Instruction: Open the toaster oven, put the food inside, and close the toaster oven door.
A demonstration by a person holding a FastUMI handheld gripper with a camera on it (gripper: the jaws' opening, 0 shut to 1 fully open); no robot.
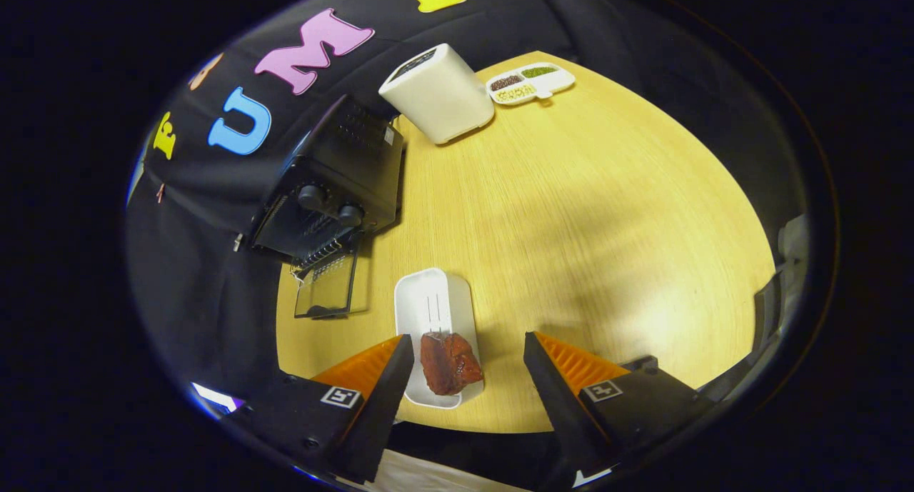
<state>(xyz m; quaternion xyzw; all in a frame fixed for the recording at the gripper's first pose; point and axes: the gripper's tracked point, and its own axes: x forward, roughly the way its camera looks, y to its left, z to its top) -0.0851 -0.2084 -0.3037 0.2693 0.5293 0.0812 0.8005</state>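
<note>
A black toaster oven (335,181) stands at the table's back left against the cloth wall, two knobs on its front. Its glass door (325,286) hangs open, folded down flat toward me. A dark red chunk of food (448,363) lies on the near end of a white oblong tray (434,303), which sits in front of the oven, slightly to its right. My gripper (468,353) is open above the table's near edge. The food lies between the two fingers, closer to the left one, and neither finger touches it.
A tall white box-shaped appliance (439,92) stands at the back of the wooden table (593,213). Beside it, a white divided dish (530,83) holds several kinds of grains. Bare tabletop spreads to the right of the tray.
</note>
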